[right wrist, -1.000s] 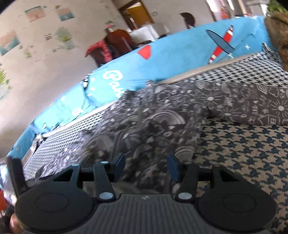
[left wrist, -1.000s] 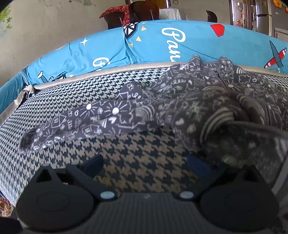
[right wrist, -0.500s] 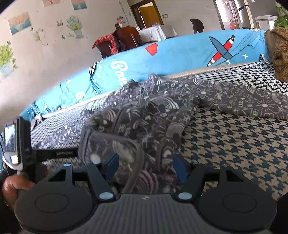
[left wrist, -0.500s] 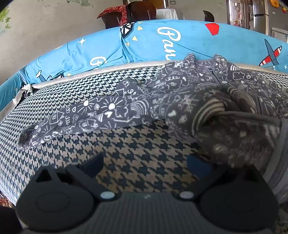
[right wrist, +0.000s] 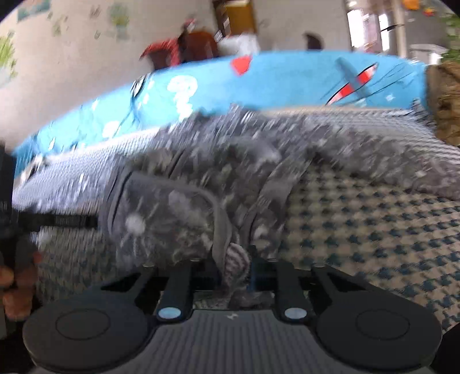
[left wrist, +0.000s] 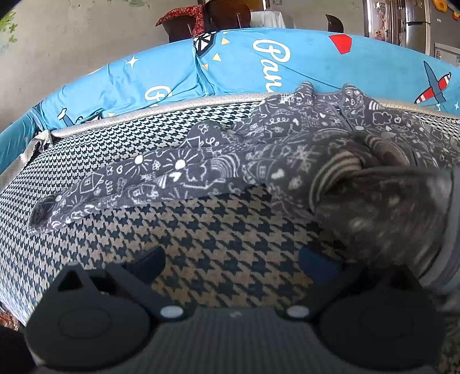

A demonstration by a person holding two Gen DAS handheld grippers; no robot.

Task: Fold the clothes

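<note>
A dark grey long-sleeved top (left wrist: pixel 287 149) with white doodle print lies on a houndstooth-patterned surface (left wrist: pixel 215 230). One sleeve (left wrist: pixel 120 184) stretches out flat to the left. My left gripper (left wrist: pixel 230 261) is open and empty, low over the bare surface, just left of the bunched hem (left wrist: pixel 388 207). In the blurred right wrist view my right gripper (right wrist: pixel 233 267) is shut on the top's grey-banded hem (right wrist: pixel 221 230), with cloth bunched between the jaws. The rest of the top (right wrist: pixel 258 161) spreads behind it.
A blue cushion (left wrist: pixel 258 63) printed with planes and lettering runs along the far edge. Chairs (left wrist: pixel 227 14) and a table stand behind it by the wall. A brown woven item (right wrist: pixel 442 100) sits at the right. The left hand and its gripper (right wrist: pixel 17 230) show at the left.
My right gripper has closed on the top's hem, which it straddled open half a second ago. The left gripper has stayed open and barely moved.
</note>
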